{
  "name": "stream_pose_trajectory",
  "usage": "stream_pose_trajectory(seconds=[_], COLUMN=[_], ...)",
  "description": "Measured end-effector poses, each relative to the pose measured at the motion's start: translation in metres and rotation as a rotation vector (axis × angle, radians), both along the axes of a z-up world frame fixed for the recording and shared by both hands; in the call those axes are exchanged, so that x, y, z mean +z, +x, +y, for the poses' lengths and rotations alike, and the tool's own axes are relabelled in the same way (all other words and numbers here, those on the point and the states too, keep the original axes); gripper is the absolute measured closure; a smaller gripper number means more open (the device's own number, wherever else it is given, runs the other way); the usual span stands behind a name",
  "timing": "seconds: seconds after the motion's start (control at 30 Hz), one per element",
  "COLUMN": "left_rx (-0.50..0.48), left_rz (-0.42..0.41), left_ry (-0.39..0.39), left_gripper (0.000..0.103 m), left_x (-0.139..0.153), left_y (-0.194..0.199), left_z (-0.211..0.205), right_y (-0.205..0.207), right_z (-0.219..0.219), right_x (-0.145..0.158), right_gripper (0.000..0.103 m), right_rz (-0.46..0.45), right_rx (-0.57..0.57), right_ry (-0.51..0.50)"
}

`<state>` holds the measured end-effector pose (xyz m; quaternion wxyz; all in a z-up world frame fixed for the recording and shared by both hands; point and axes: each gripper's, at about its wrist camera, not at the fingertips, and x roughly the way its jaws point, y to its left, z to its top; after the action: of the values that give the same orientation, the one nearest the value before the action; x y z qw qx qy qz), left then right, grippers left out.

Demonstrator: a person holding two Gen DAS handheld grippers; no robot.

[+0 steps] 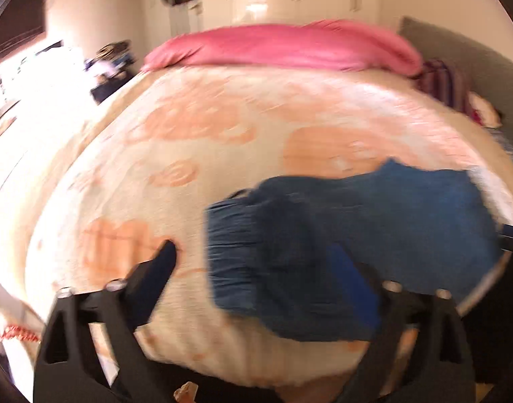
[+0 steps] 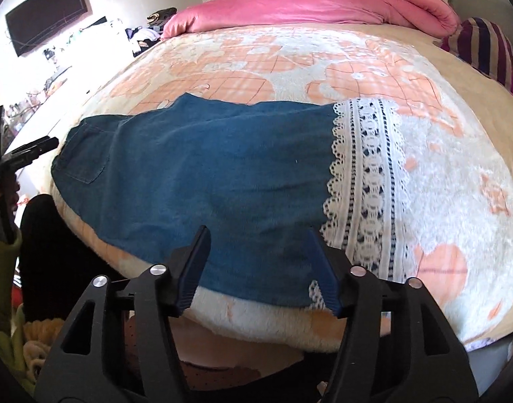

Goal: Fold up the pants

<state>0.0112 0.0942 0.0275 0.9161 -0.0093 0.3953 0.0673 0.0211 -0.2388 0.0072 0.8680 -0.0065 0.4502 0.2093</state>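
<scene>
Blue pants [image 2: 202, 171] with a white lace hem [image 2: 367, 174] lie flat across the near edge of the bed, waist to the left, hem to the right. My right gripper [image 2: 258, 235] is open and empty, its fingers hovering over the pants' near edge. In the blurred left wrist view the pants [image 1: 374, 235] lie lower right, with the waistband end [image 1: 229, 235] between the fingers. My left gripper [image 1: 256, 248] is open, just above the waist end. It also shows in the right wrist view [image 2: 38, 149] at far left.
The bed carries a cream and peach blanket [image 2: 323, 70]. A pink duvet [image 2: 323, 6] is bunched at the far edge. A striped pillow [image 2: 484, 47] lies at the right. A wall TV [image 2: 44, 16] and a cluttered shelf stand at the left.
</scene>
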Motion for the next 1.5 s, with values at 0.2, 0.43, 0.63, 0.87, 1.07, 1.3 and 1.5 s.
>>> stream_pose_trajectory(seconds=[0.2, 0.43, 0.63, 0.87, 1.07, 1.3, 1.5], left_rx=[0.001, -0.011, 0.053, 0.070, -0.084, -0.300, -0.377], left_rz=[0.061, 0.011, 0.001, -0.108, -0.198, -0.122, 0.020], left_ry=[-0.021, -0.029, 0.050, 0.046, -0.005, -0.205, -0.219], left_gripper=[0.011, 0.063, 0.050, 0.041, 0.031, 0.031, 0.032], left_x=[-0.023, -0.022, -0.025, 0.011, 0.047, 0.037, -0.006], left_y=[0.023, 0.029, 0.027, 0.003, 0.016, 0.086, 0.150], left_z=[0.003, 0.000, 0.009, 0.005, -0.030, -0.081, -0.115], right_y=[0.006, 0.006, 0.006, 0.001, 0.005, 0.047, 0.119], right_z=[0.000, 0.003, 0.007, 0.005, -0.012, -0.053, -0.086], right_x=[-0.004, -0.016, -0.022, -0.016, 0.008, 0.033, 0.023], right_gripper=[0.039, 0.031, 0.022, 0.018, 0.018, 0.018, 0.035], right_rz=[0.026, 0.067, 0.073, 0.055, -0.037, -0.076, 0.029], right_rx=[0.005, 0.009, 0.021, 0.011, -0.052, -0.153, -0.208], right_ry=[-0.008, -0.018, -0.022, -0.002, 0.034, 0.111, 0.228])
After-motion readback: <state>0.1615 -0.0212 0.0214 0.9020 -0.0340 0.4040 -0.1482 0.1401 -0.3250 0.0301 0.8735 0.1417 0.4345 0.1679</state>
